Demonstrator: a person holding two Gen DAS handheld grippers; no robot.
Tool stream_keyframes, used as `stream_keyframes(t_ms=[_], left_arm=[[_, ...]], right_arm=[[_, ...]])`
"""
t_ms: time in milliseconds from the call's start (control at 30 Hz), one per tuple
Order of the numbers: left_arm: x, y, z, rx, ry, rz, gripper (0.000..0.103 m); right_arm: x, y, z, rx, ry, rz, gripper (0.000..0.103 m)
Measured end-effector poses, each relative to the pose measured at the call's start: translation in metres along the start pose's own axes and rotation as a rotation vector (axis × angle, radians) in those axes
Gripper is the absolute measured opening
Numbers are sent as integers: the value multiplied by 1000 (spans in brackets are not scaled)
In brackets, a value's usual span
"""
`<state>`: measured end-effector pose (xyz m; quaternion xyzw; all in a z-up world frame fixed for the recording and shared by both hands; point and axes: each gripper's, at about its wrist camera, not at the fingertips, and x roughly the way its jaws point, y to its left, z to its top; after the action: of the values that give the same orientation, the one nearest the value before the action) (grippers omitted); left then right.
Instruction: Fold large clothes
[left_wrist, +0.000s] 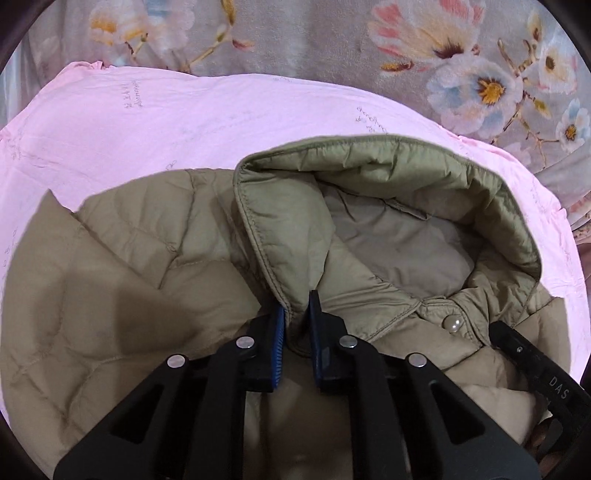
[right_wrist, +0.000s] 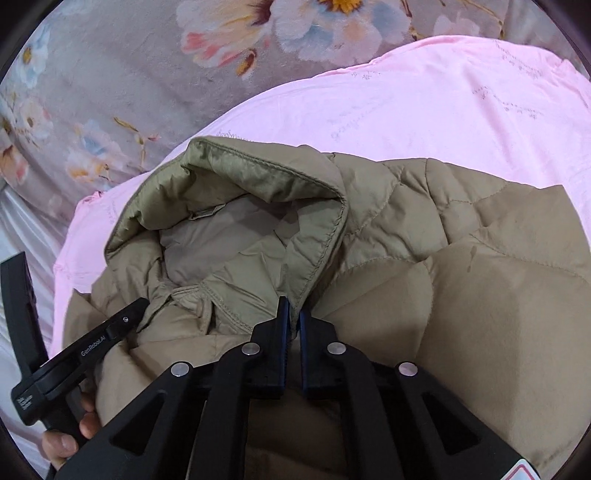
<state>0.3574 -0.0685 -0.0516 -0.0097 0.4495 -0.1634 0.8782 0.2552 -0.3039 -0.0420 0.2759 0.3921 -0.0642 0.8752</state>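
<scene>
A khaki quilted puffer jacket (left_wrist: 129, 277) lies on a pink sheet (left_wrist: 147, 122) with its hood (left_wrist: 388, 177) open towards me. My left gripper (left_wrist: 298, 308) is shut on the hood's stitched front edge where it meets the collar, on the left side. A pearly snap button (left_wrist: 452, 325) sits on the collar to its right. In the right wrist view my right gripper (right_wrist: 293, 314) is shut on the opposite front edge of the hood (right_wrist: 240, 177), with the jacket's body (right_wrist: 480, 277) spreading to the right. Fabric fills the narrow gap between each pair of blue pads.
The pink sheet (right_wrist: 406, 110) rests on a grey floral blanket (right_wrist: 129, 74), which also fills the top of the left wrist view (left_wrist: 295, 37). White cloth (right_wrist: 22, 229) shows at the far left. A hand (right_wrist: 66, 439) holds the left gripper's black handle (right_wrist: 92, 347).
</scene>
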Motion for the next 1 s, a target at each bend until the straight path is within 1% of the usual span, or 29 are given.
stream_keyframes(t_ms=[33, 67, 100, 133, 167, 233, 267, 300, 367, 433, 500, 567, 600, 667, 700, 767, 833, 867, 1000], left_arm=[[-8, 3, 1, -7, -9, -19, 12], [-21, 10, 4, -18, -28, -44, 13], [-30, 14, 7, -22, -41, -57, 12], [-41, 17, 13, -24, -59, -62, 12], [-49, 19, 23, -27, -80, -60, 12], [-62, 20, 54, -44, -122, -53, 14], [-62, 20, 67, -53, -124, -59, 17], [-57, 20, 86, -74, -120, -65, 18], [-40, 18, 116, -113, -92, -44, 18], [-17, 14, 134, -141, -46, -42, 18], [8, 10, 140, -151, 7, -20, 18], [26, 5, 134, -134, 69, -23, 17], [33, 2, 126, -115, 105, -33, 17], [36, -2, 109, -77, 134, -38, 17], [36, -4, 98, -41, 136, -20, 17], [37, -5, 77, 3, 130, 11, 17], [37, -5, 61, 37, 113, 35, 15], [36, -5, 54, 55, 99, 48, 14], [35, -7, 38, 102, 44, 81, 14]], right_arm=[[-11, 1, 1, 3, -23, 3, 14], [-27, 3, 5, -5, -65, 1, 17], [-37, 5, 9, -13, -94, 3, 17], [-51, 8, 21, -16, -137, 10, 17], [-57, 10, 28, -15, -153, 16, 17], [-59, 21, 56, -18, -175, 30, 18], [-55, 28, 73, -24, -186, 18, 18], [-45, 31, 87, -29, -188, 3, 18], [-27, 34, 105, -18, -176, -5, 18], [-3, 33, 116, -4, -148, -21, 18], [24, 36, 119, -40, -97, -62, 18], [42, 43, 108, -108, -22, -80, 18], [44, 47, 98, -149, -5, -72, 18], [40, 51, 79, -213, -5, -85, 18], [39, 50, 68, -236, 0, -95, 18], [39, 45, 55, -239, 11, -108, 18], [39, 38, 47, -239, -3, -128, 11], [38, 35, 45, -235, -12, -131, 10], [41, 22, 40, -190, -11, -104, 10]])
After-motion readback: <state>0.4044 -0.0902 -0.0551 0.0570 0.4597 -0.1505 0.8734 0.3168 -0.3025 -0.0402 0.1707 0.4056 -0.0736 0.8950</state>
